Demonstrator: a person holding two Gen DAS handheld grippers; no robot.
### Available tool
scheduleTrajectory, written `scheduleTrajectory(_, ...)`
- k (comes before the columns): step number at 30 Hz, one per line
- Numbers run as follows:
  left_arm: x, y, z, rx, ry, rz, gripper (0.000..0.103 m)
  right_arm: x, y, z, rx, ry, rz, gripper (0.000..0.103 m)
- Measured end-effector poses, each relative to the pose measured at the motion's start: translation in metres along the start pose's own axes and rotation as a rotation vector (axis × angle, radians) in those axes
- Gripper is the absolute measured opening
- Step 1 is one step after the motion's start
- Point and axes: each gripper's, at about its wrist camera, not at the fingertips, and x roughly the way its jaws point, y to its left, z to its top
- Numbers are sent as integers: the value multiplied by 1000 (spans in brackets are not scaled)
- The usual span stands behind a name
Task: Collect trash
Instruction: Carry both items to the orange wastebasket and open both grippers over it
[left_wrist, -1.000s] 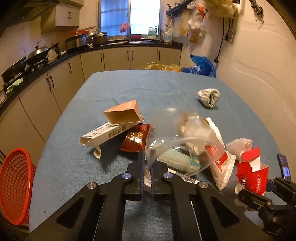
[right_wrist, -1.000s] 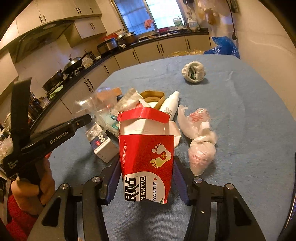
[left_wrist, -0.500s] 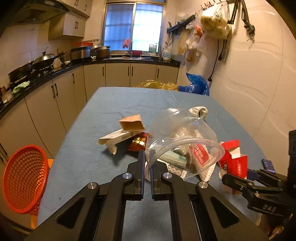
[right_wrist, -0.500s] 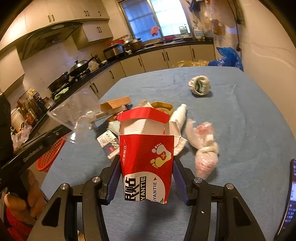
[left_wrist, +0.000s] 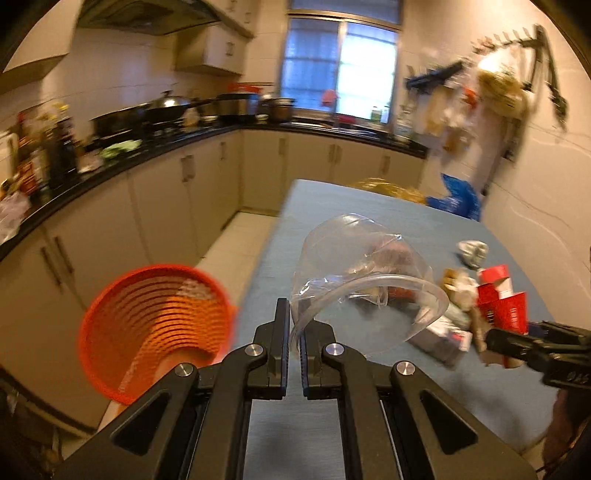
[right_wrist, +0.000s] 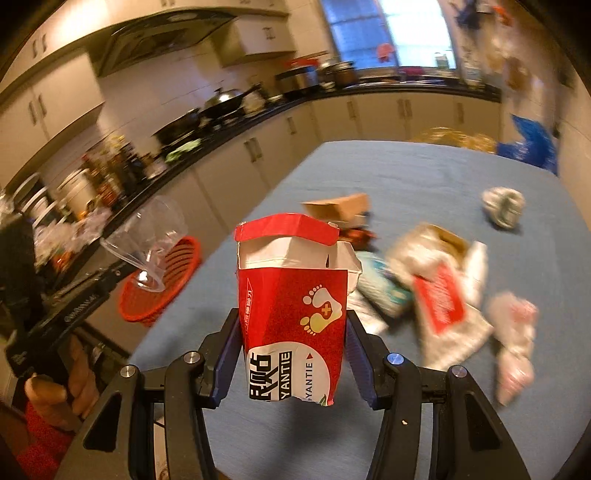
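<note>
My left gripper is shut on the rim of a clear plastic cup and holds it in the air above the table's left edge. It also shows in the right wrist view. An orange mesh basket stands on the floor, left of the table, below and left of the cup. My right gripper is shut on a red and white carton, held upright above the blue table. The carton also shows in the left wrist view.
A heap of trash lies on the table: a brown box, a red-labelled white packet, a tied pink bag, a crumpled white wad. Kitchen cabinets and a loaded counter run along the left.
Both grippers have swung left and back from the heap with their loads. The orange basket has come closer and more central in the left wrist view.
</note>
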Motion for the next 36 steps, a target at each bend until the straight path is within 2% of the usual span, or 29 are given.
scheduleTrajectory(12, 1, 107, -21, -137, 33, 177, 4, 80, 101, 44, -152, 110, 162, 59)
scheduleTrajectory(17, 11, 129, -25, -157, 54, 218, 4, 123, 139, 56, -178, 166, 232, 59)
scheduleTrajectory(22, 25, 142, -27, -167, 79, 227, 4, 159, 161, 64, -166, 209, 266, 60)
scheduleTrajectory(29, 34, 148, -29, -174, 89, 238, 5, 187, 171, 71, -141, 230, 261, 64)
scheduleTrajectory(32, 35, 146, -29, -181, 89, 232, 23, 198, 175, 73, -122, 243, 271, 67)
scheduleTrajectory(34, 34, 146, -28, -183, 75, 241, 46, 200, 174, 73, -114, 246, 274, 71)
scheduleTrajectory(36, 32, 144, -27, -176, 62, 249, 47, 200, 173, 72, -112, 250, 274, 71)
